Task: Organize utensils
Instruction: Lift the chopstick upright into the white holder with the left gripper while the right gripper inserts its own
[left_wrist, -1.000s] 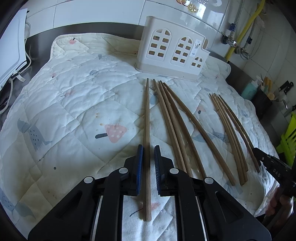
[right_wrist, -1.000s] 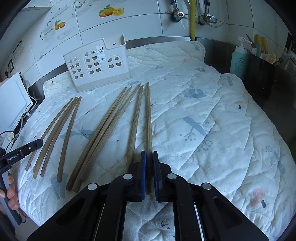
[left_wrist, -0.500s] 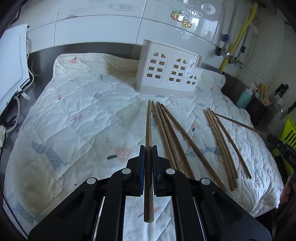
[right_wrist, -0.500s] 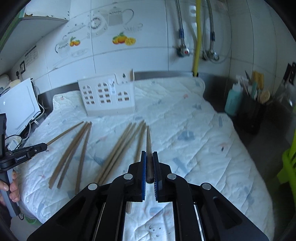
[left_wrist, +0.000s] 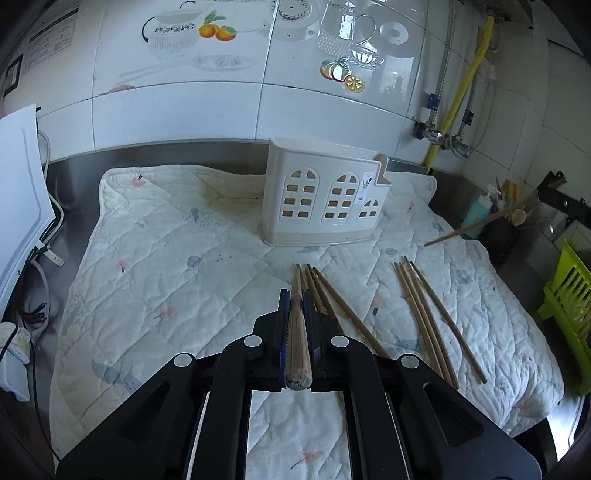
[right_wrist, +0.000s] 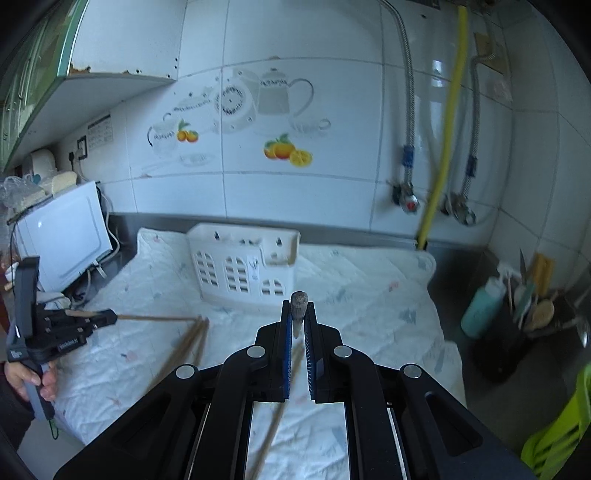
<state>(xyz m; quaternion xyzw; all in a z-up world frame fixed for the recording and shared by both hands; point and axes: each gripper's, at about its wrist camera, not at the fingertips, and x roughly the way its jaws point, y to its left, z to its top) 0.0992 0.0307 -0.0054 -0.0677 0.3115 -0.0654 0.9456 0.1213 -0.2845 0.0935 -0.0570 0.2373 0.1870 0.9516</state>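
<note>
Our left gripper (left_wrist: 295, 306) is clenched on one wooden chopstick (left_wrist: 297, 332), its blunt end toward the lens and its tip reaching forward above the quilted mat (left_wrist: 166, 266). Our right gripper (right_wrist: 299, 317) pinches a second chopstick (right_wrist: 298, 302) near the fingertips — the stick stands steeply, its butt end facing the camera. In the right view we also see the left gripper off to the side, a stick jutting from it; white lettering runs along its black body, too blurred to read.

Beyond the left tips a bunch of chopsticks (left_wrist: 325, 295) lies on the mat, and a second bunch (left_wrist: 428, 314) lies further right, apart from the first. Behind them stands the white utensil holder (left_wrist: 325, 199), its front cut with arched windows, a small label with dark print on it — we cannot make out the words. The holder sits on the mat near the tiled wall (left_wrist: 184, 92), which carries fruit and teapot decals.
</note>
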